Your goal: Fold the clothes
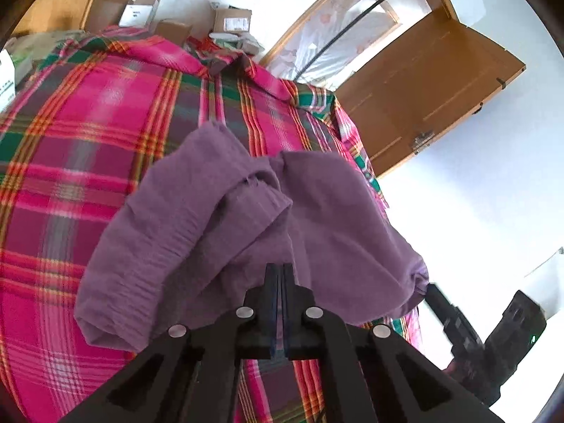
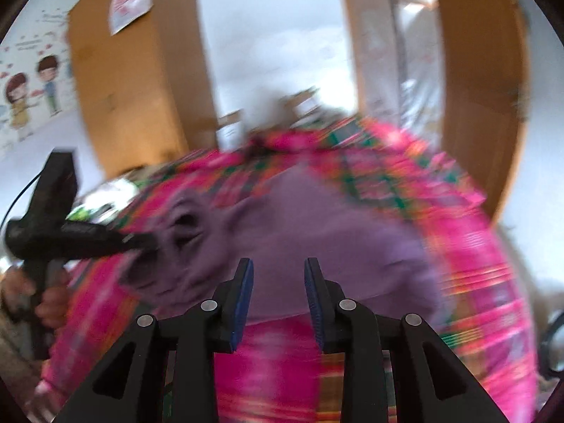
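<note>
This is a room in a home, most likely a bedroom. A pink, green and orange plaid blanket [image 1: 88,148] covers a wide soft surface like a bed. A brown wooden door [image 1: 426,95] stands open on a white wall, and a tall wooden cupboard [image 2: 137,81] rises behind the bed. Cardboard boxes [image 1: 232,21] sit along the far edge. Cartoon stickers of children [image 2: 31,91] decorate the wall beside the cupboard.

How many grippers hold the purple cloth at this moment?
1. The left gripper is shut on the purple cloth. The right gripper is open and holds nothing.
</note>
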### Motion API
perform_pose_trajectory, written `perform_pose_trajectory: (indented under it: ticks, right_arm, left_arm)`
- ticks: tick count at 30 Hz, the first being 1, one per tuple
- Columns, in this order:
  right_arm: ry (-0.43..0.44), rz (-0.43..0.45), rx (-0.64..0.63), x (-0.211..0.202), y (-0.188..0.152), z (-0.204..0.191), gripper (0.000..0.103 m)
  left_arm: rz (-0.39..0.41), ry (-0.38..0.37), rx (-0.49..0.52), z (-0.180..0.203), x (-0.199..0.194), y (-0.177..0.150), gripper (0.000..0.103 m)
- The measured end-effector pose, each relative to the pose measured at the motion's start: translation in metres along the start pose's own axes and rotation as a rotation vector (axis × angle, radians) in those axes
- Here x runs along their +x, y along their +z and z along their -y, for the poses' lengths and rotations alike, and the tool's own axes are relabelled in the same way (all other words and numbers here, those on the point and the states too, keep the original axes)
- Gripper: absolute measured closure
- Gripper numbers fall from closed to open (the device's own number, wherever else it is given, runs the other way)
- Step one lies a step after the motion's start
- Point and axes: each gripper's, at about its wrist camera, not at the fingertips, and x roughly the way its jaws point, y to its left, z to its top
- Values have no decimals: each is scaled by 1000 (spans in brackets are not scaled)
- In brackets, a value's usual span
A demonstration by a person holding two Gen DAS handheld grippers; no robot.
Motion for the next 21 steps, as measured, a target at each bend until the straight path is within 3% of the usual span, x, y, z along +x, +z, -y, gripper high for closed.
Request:
perform_pose_trajectory:
  ticks: [4,8,12,21]
  right_arm:
    - [67,-70,-15,30,-4,-16,67]
    - [143,-116,-9,53,-3,-27,63]
    - [163,-118,-48,64,-1,-43,56]
    - [172,-151,-122,90,-1,-65,54]
  left_arm:
    - [-5,48,-3,-11,-5,-4,100]
    - [4,140,29,-22,-19,-15,87]
    - [27,225,56,-32,-35,-26,75]
    - [21,384,219,-31,-41,-56,71]
